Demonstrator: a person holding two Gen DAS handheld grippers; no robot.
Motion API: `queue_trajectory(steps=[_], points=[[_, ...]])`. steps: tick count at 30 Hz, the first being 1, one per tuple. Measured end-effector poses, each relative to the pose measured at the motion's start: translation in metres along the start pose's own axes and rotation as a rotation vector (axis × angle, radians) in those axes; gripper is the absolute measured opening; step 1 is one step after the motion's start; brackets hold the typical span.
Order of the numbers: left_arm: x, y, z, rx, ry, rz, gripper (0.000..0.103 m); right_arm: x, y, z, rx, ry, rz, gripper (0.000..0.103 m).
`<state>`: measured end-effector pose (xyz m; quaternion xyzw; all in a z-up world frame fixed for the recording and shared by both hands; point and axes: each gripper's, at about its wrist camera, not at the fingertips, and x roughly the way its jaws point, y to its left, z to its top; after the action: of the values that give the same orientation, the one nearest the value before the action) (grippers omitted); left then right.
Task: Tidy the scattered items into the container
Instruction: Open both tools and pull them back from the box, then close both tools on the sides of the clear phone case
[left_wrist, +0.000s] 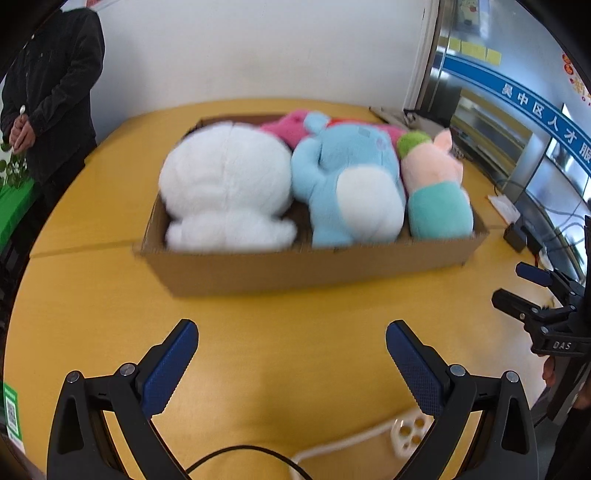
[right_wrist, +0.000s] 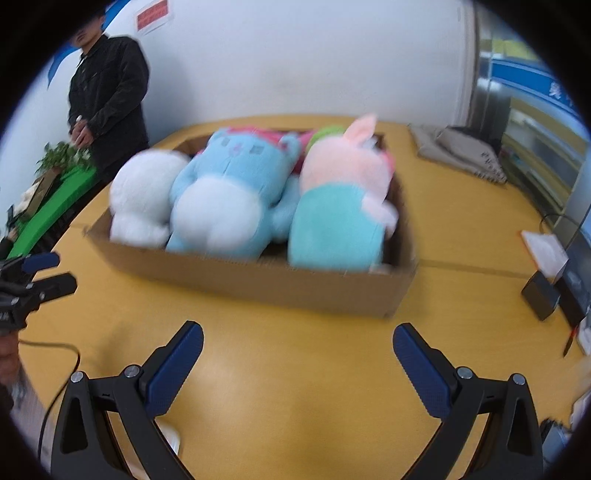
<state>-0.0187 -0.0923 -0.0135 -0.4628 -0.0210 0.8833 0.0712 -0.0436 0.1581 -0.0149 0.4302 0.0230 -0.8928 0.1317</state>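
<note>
- The left claw hangs spread wide and empty over the yellow tabletop, on the near side of the box.
- The right claw is likewise spread wide with nothing between its blue pads, also on the near side of the box.
- A white power strip with its cord lies on the tabletop nearer than the box, just by the left claw's right finger; a thin black cable curls beside it.
- The box, open-topped cardboard, sits near the middle of the tabletop and holds the plush toys packed side by side.
- In the box, the white plush fills the left end, the blue plush lies in the middle touching it, and the pink-and-teal plush takes the right end.
- A pink plush shows behind them at the box's far side.
- Right of the box a small black device stands at the tabletop's edge.
- Beyond the box, to its left, a person in a dark jacket stands by a white wall.
</note>
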Motion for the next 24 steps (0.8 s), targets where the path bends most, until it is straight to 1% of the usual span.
queue_trajectory(steps=[2, 3, 4, 5, 7, 8, 10, 12, 13, 15, 17, 18, 19, 21, 22, 23, 24], points=[[0.010, 0.009, -0.029, -0.009, 0.086, 0.007, 0.102, 0.006, 0.013, -0.022, -0.021, 0.075, 0.058, 0.103], [0.014, 0.011, -0.040, -0.012, 0.122, 0.010, 0.099, 0.011, 0.022, -0.034, -0.035, 0.113, 0.076, 0.103], [0.019, 0.013, -0.050, -0.014, 0.156, 0.012, 0.094, 0.015, 0.030, -0.044, -0.048, 0.146, 0.093, 0.102], [0.024, 0.015, -0.060, -0.017, 0.190, 0.014, 0.091, 0.019, 0.038, -0.051, -0.061, 0.169, 0.110, 0.100], [0.033, 0.016, -0.076, -0.040, 0.253, 0.002, 0.079, 0.026, 0.058, -0.062, -0.102, 0.212, 0.143, 0.095], [0.037, 0.012, -0.082, -0.036, 0.282, -0.012, 0.076, 0.029, 0.065, -0.065, -0.124, 0.227, 0.154, 0.093], [0.036, 0.005, -0.089, -0.016, 0.280, -0.047, 0.077, 0.032, 0.078, -0.070, -0.173, 0.250, 0.175, 0.092], [0.032, -0.003, -0.094, 0.044, 0.269, -0.055, 0.076, 0.030, 0.088, -0.075, -0.235, 0.263, 0.209, 0.092], [0.029, -0.005, -0.095, 0.075, 0.258, -0.063, 0.077, 0.025, 0.093, -0.079, -0.291, 0.251, 0.240, 0.092], [0.022, -0.009, -0.097, 0.161, 0.234, -0.098, 0.077, 0.008, 0.104, -0.086, -0.461, 0.190, 0.310, 0.093], [0.011, -0.019, -0.099, 0.317, 0.194, -0.158, 0.080, -0.004, 0.115, -0.095, -0.670, 0.132, 0.327, 0.093], [0.006, -0.024, -0.101, 0.398, 0.172, -0.189, 0.089, -0.005, 0.118, -0.097, -0.753, 0.121, 0.331, 0.093], [0.004, -0.031, -0.102, 0.492, 0.165, -0.212, 0.095, -0.004, 0.120, -0.095, -0.813, 0.116, 0.343, 0.093], [0.010, -0.043, -0.108, 0.659, 0.178, -0.220, 0.096, 0.000, 0.124, -0.091, -0.929, 0.106, 0.371, 0.093], [0.017, -0.047, -0.109, 0.721, 0.190, -0.214, 0.097, 0.006, 0.128, -0.087, -0.983, 0.110, 0.399, 0.093], [0.023, -0.051, -0.111, 0.780, 0.203, -0.207, 0.101, 0.011, 0.131, -0.084, -1.030, 0.118, 0.428, 0.093], [0.026, -0.052, -0.108, 0.796, 0.202, -0.222, 0.101, 0.017, 0.134, -0.082, -1.060, 0.139, 0.461, 0.093]])
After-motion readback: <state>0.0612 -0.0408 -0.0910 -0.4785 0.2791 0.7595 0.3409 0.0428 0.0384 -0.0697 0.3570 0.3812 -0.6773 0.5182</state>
